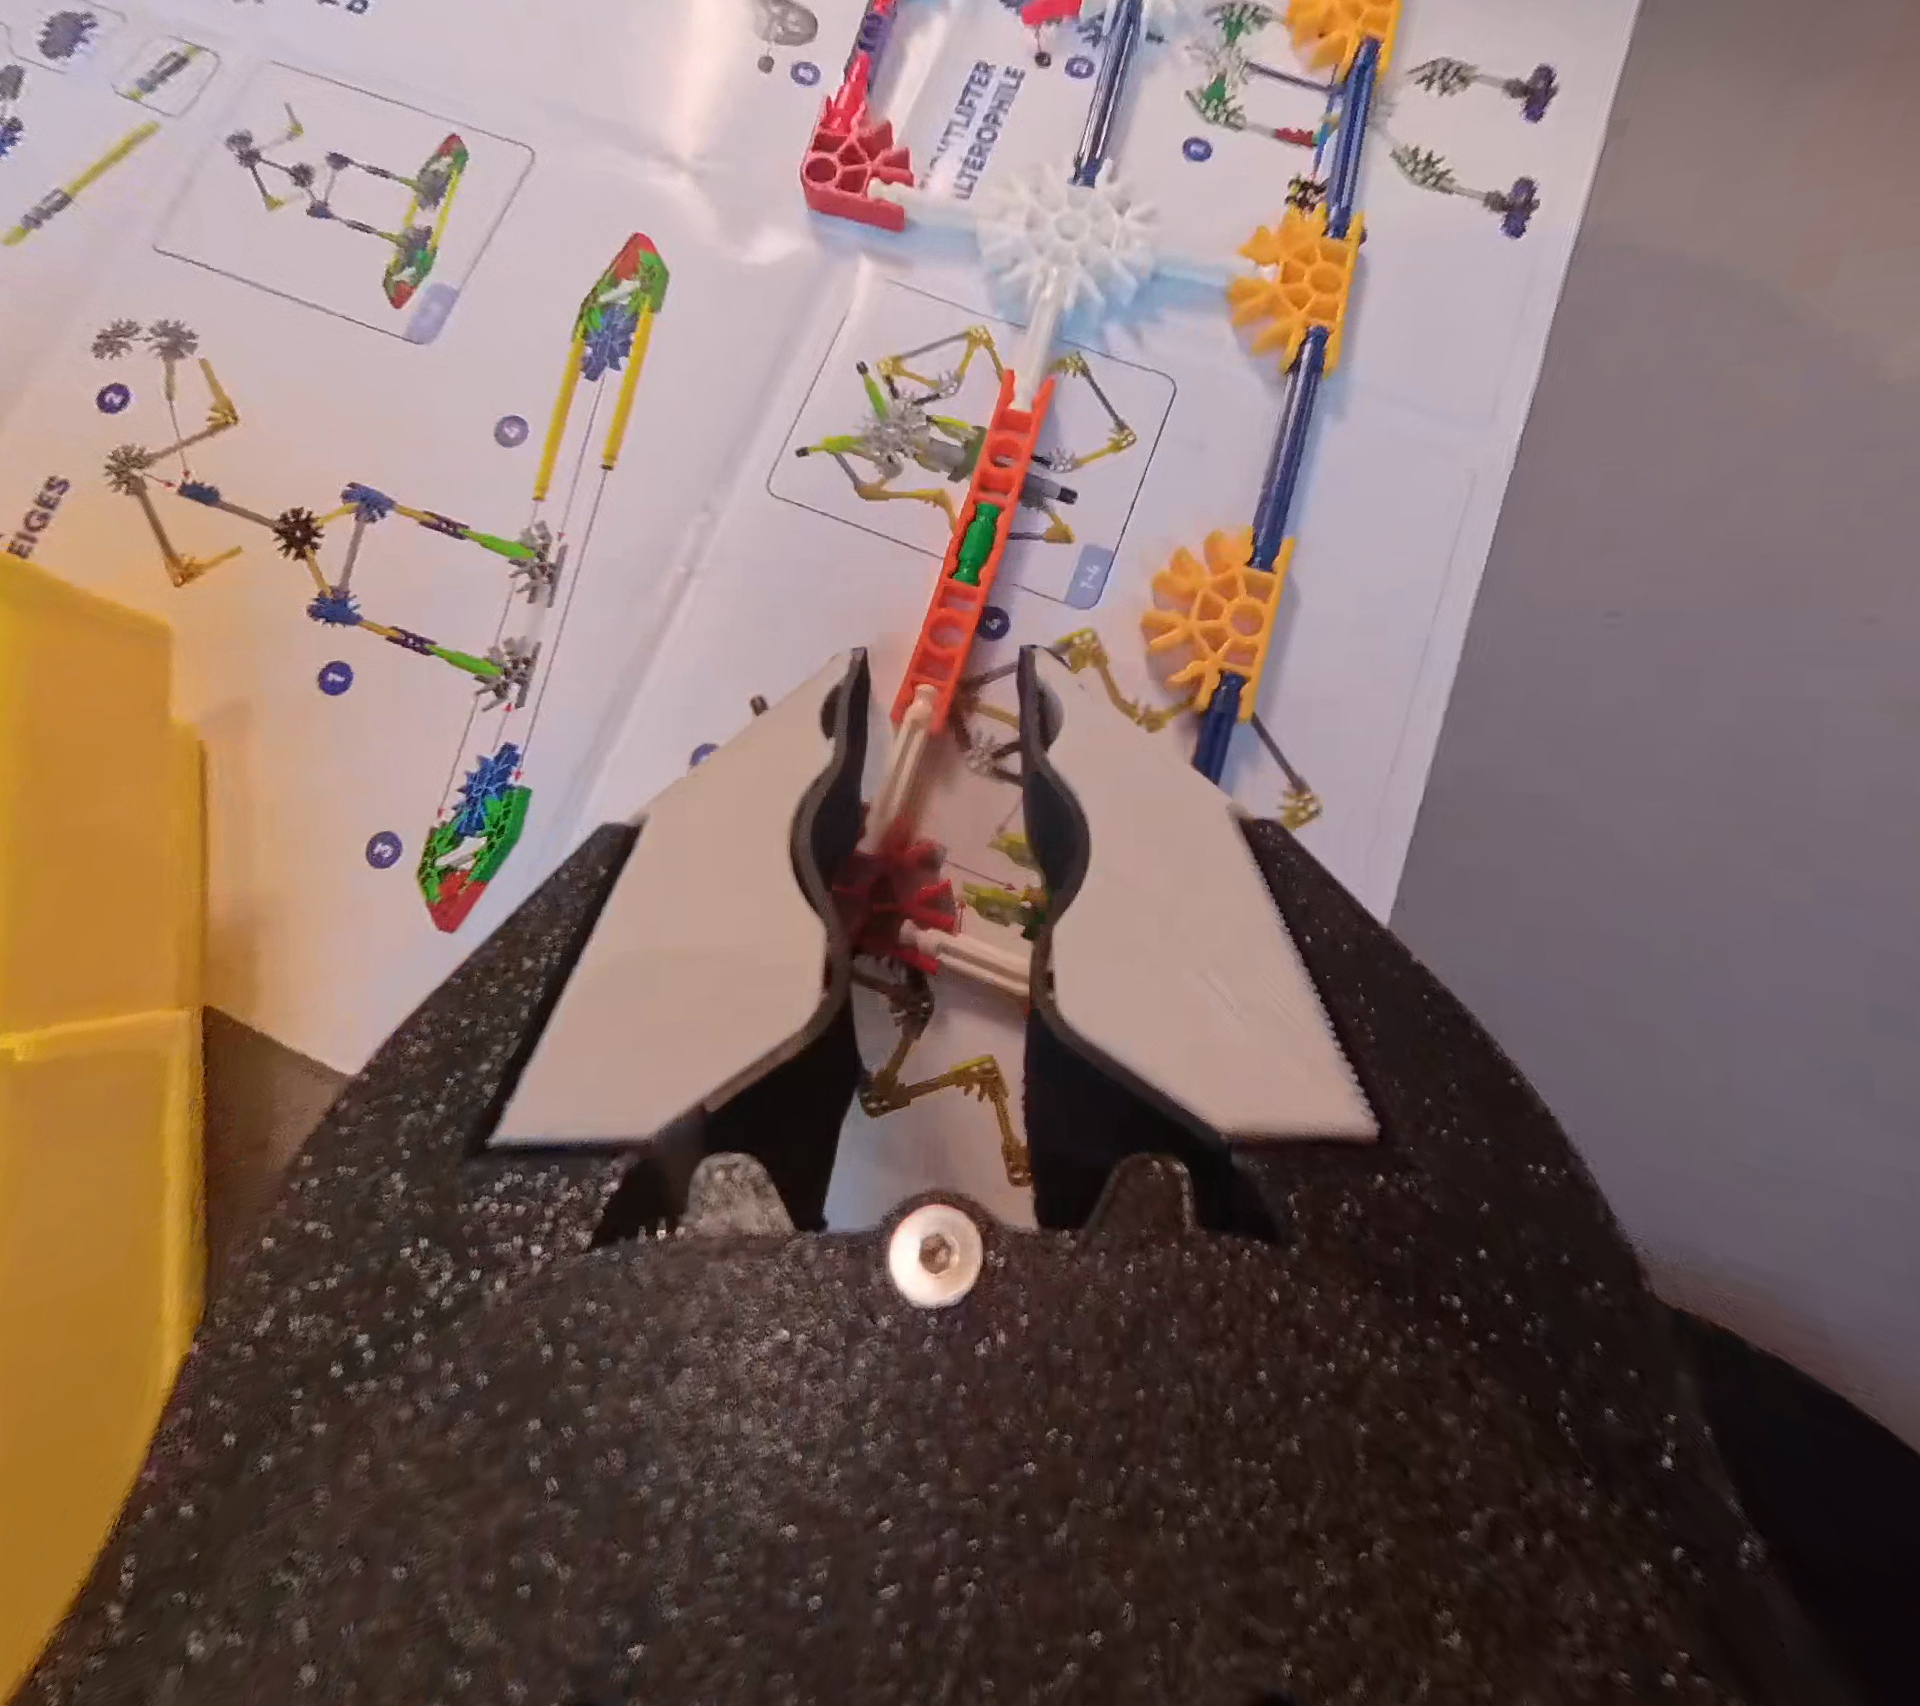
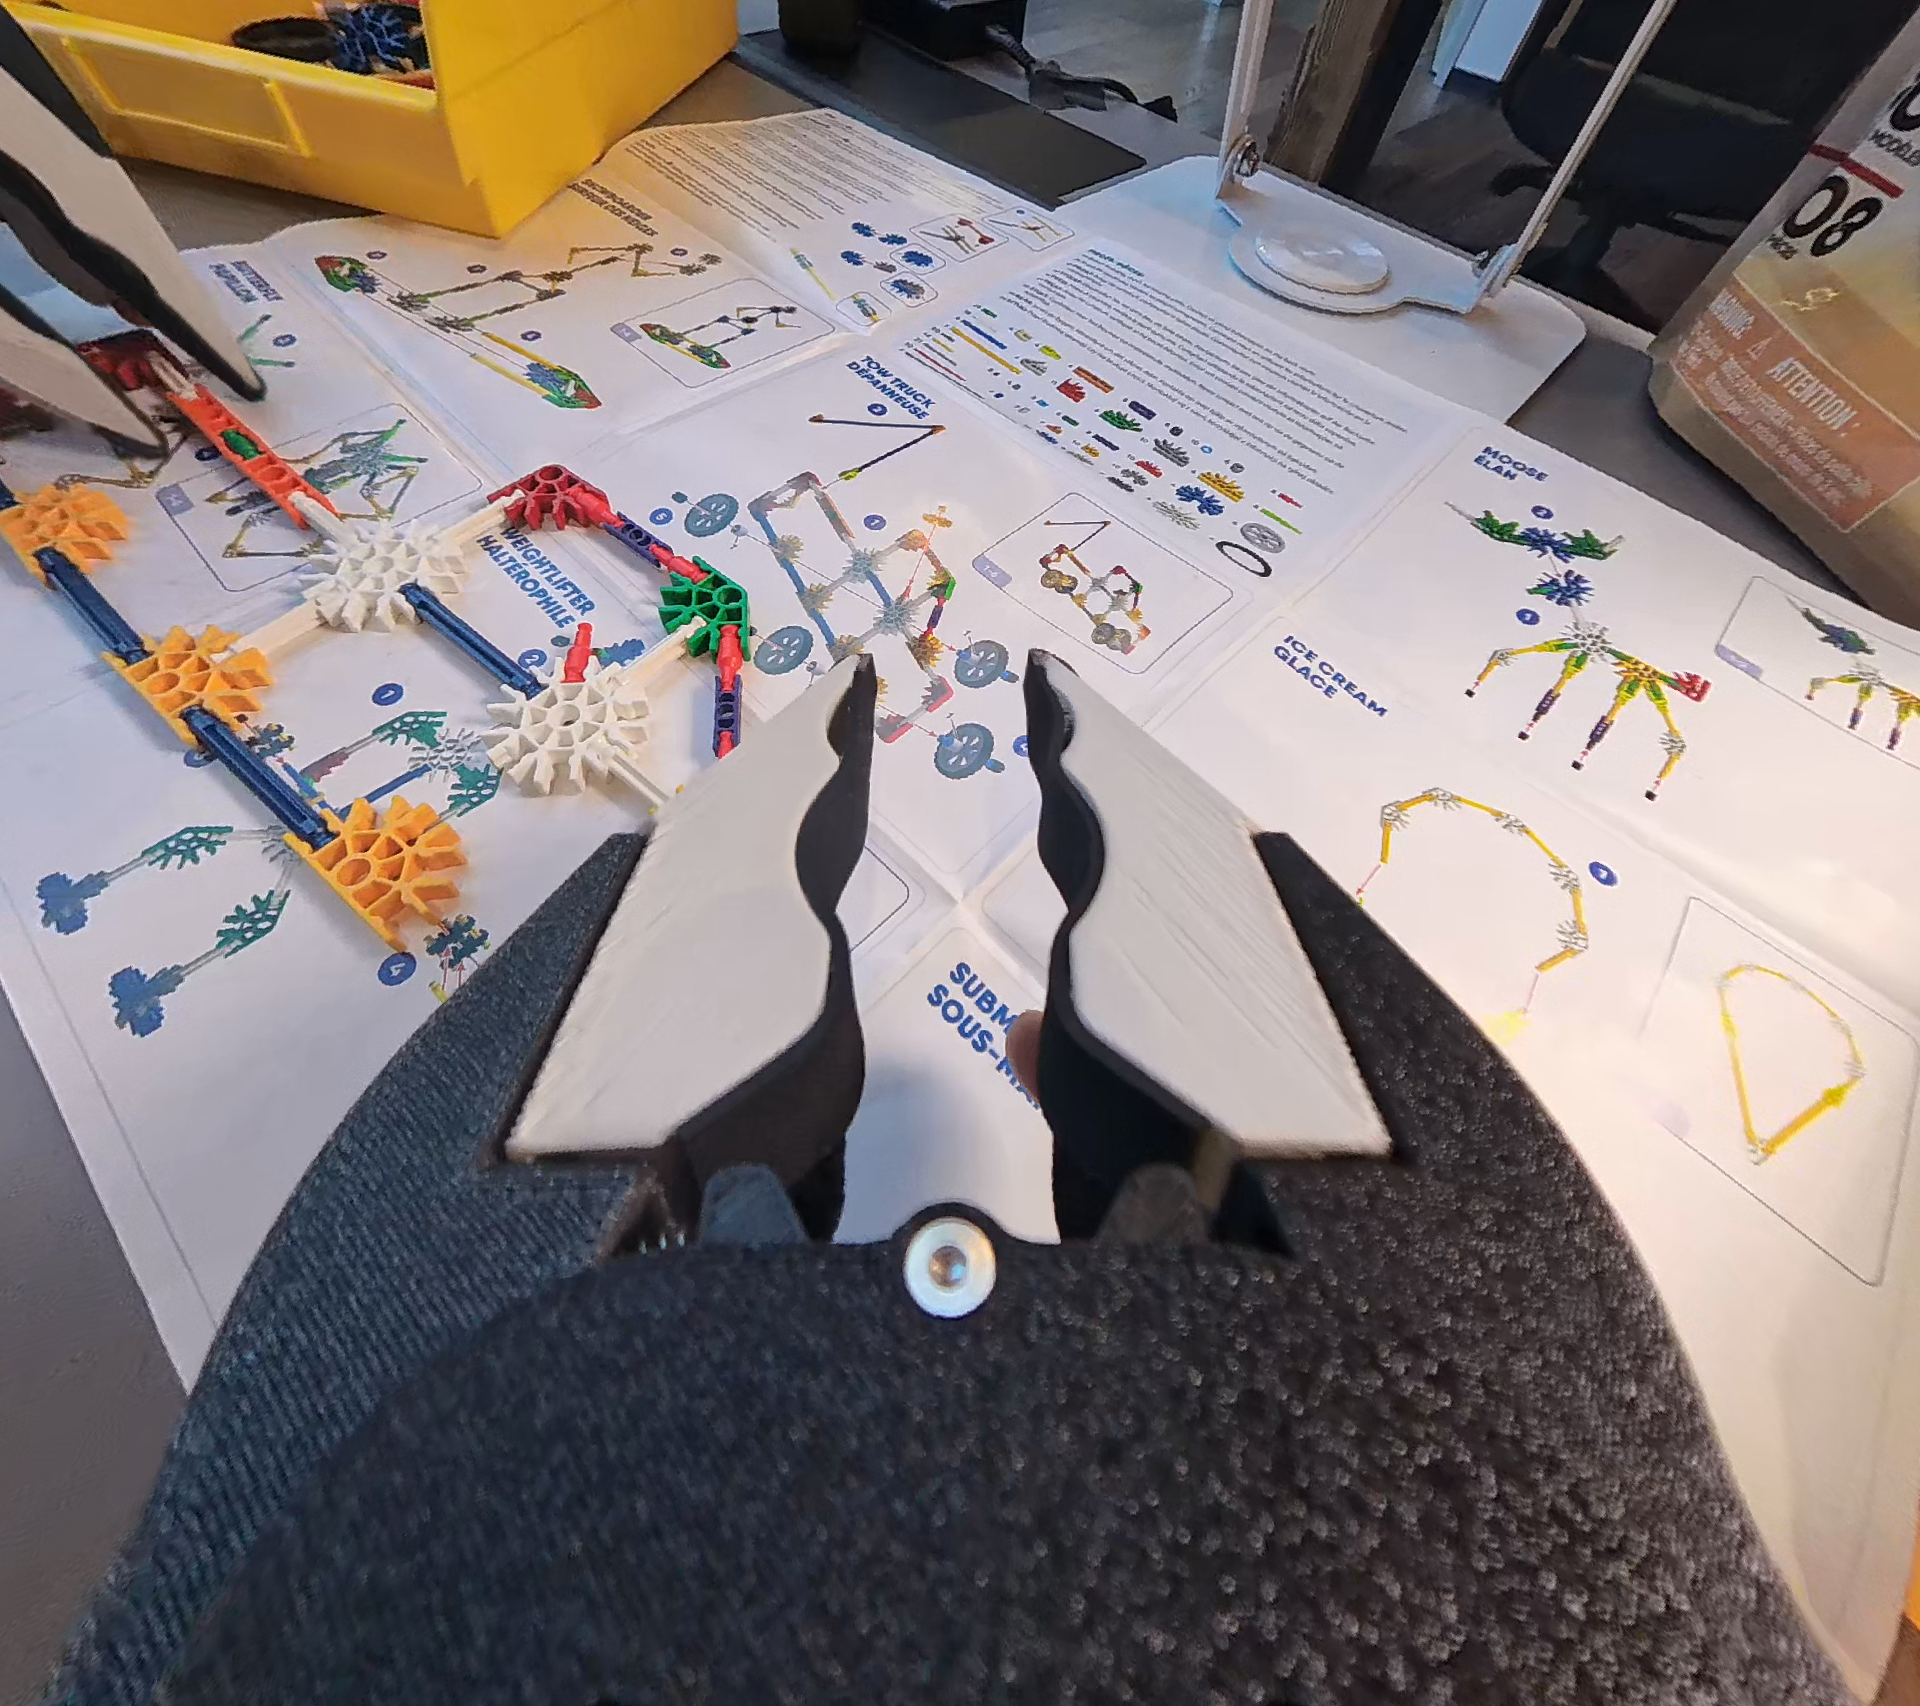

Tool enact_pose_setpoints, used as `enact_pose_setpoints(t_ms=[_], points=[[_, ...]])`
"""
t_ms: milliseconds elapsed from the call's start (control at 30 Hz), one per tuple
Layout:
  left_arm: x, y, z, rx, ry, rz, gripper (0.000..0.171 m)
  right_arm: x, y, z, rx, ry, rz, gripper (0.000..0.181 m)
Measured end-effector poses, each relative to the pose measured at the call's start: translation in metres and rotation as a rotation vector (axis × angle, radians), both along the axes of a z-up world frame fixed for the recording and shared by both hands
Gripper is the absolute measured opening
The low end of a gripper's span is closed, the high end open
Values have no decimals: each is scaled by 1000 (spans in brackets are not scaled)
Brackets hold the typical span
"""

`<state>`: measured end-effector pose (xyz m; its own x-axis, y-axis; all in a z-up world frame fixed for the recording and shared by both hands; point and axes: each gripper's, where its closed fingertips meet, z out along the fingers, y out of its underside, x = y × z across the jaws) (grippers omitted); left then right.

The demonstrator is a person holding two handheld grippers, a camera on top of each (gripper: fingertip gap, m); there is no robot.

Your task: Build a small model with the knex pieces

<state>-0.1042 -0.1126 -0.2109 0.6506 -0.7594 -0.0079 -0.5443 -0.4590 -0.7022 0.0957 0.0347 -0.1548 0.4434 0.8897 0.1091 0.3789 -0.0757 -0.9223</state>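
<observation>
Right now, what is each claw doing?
Left gripper: open around the dark red connector, left finger touching it.
Right gripper: open, holding nothing.

The right gripper (image 2: 943,680) hovers with its jaws apart and empty above an unfolded instruction sheet (image 2: 1195,576) spread across the bench. Just to its left on the sheet lies a rod-and-connector toy frame (image 2: 384,607) with white, orange, red and green hubs. At the sheet's far left edge, the left gripper (image 2: 197,409) touches the frame's orange end. A yellow parts bin (image 2: 499,46) sits at the bench's far left corner.
</observation>
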Motion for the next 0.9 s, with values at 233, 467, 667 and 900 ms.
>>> enact_pose_setpoints(t_ms=[233,467,667,900], points=[[-6,13,2,61,21,45,11,3,2,2,-16,22,-10,27],[-23,30,12,151,35,156,19,8,1,2,-2,12,-17,27],[-36,43,39,235,-66,268,26,12,6,13,5,60,-54,27],[-32,29,20,107,-43,221,31,12,5,11,-2,61,-52,27]])
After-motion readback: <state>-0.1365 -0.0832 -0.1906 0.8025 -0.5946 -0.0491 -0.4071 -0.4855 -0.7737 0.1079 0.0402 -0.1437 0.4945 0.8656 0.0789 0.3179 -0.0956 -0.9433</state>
